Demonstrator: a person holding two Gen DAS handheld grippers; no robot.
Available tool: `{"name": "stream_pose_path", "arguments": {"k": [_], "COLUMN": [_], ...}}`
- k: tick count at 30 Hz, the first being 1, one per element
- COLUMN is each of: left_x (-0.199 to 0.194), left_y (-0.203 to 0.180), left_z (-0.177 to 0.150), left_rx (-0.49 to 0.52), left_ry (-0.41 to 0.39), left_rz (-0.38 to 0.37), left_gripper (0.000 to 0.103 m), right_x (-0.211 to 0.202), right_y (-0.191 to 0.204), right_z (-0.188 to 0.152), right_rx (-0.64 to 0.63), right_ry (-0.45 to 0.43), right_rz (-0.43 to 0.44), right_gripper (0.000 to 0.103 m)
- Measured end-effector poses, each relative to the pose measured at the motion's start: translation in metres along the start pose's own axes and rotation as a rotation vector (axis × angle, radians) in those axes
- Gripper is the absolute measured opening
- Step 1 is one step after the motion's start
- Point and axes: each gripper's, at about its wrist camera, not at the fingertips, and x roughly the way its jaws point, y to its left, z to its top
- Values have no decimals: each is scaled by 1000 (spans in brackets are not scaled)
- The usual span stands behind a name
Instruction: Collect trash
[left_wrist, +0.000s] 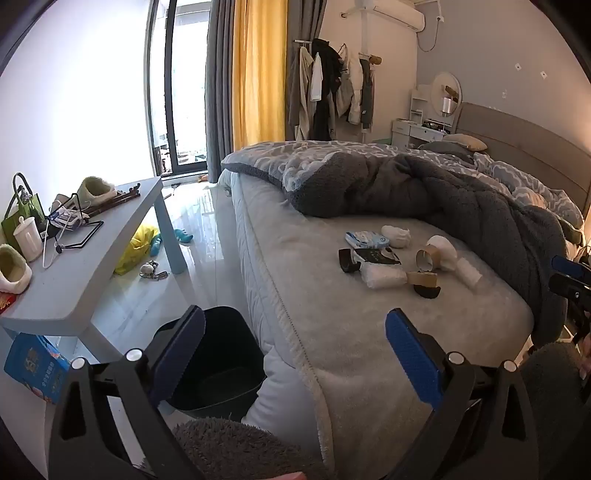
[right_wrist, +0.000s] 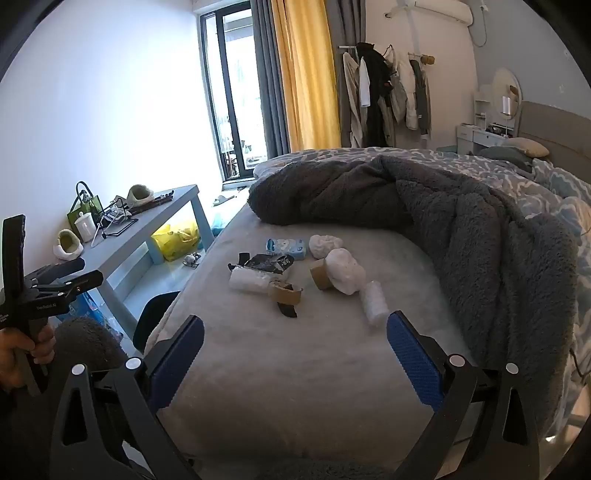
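Note:
Trash lies in a cluster on the grey bed (right_wrist: 277, 369): a blue-white tissue pack (right_wrist: 286, 247), white paper wads (right_wrist: 345, 269), a white roll (right_wrist: 373, 302), brown tape cores (right_wrist: 284, 291), a black packet (right_wrist: 269, 264) and a white wrapped bundle (right_wrist: 248, 281). The cluster also shows in the left wrist view (left_wrist: 391, 258). A black bin (left_wrist: 218, 365) stands on the floor beside the bed, under my left gripper (left_wrist: 295, 358), which is open and empty. My right gripper (right_wrist: 295, 354) is open and empty, short of the cluster.
A rumpled dark grey blanket (right_wrist: 461, 229) curves behind and right of the trash. A grey side table (left_wrist: 92, 266) with slippers, a cup and a bag stands left. A yellow bag (left_wrist: 138, 247) and small items lie on the floor. A blue box (left_wrist: 35, 367) sits near the table.

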Motion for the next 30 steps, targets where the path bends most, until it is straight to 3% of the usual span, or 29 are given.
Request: {"name": "stream_pose_path", "arguments": {"k": [30], "left_x": [0], "left_y": [0], "left_z": [0], "left_rx": [-3], "left_ry": [2], "left_rz": [-2], "left_gripper": [100], "right_x": [0], "right_y": [0], "right_z": [0], "right_rx": [6], "right_ry": [4], "right_rz": [4], "right_gripper": [100]}}
